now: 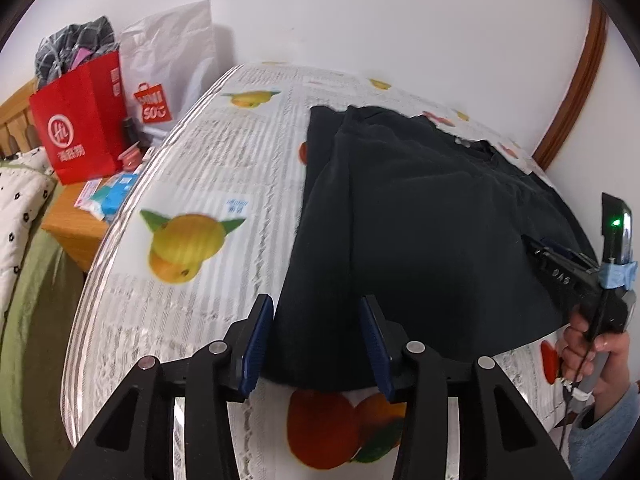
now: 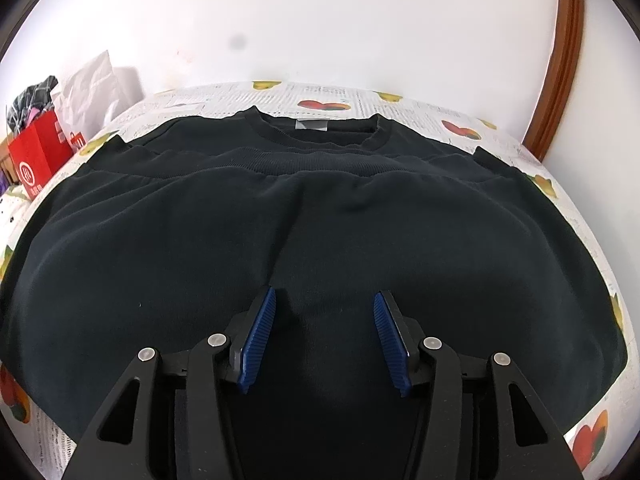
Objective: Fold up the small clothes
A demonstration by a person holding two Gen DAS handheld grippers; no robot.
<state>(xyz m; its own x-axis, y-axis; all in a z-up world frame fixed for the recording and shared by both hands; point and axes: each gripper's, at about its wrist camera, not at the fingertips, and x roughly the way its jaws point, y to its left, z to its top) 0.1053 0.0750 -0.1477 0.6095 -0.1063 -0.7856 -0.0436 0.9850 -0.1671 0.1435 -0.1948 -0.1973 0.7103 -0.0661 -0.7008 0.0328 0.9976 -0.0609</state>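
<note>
On the fruit-print tablecloth [image 1: 192,168] lies the folded black sweatshirt [image 2: 320,220]; our left gripper [image 1: 316,344] and right gripper [image 2: 324,340] hang released. Careless regrasping risks dragging layers askew.

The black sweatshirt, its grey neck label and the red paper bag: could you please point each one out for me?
black sweatshirt [image 2: 320,220]: right wrist view, middle of the folded body.
grey neck label [image 2: 311,125]: right wrist view, centre of the tag.
red paper bag [image 1: 78,120]: left wrist view, front face.

Bedside clutter by a fruit-print table

A red paper bag [image 1: 80,128] stuffed with dark cloth stands on a wooden nightstand [image 1: 68,224] far left, a white Miniso bag [image 1: 168,72] behind it; the fruit-print tablecloth [image 1: 208,184] covers the table.
</note>
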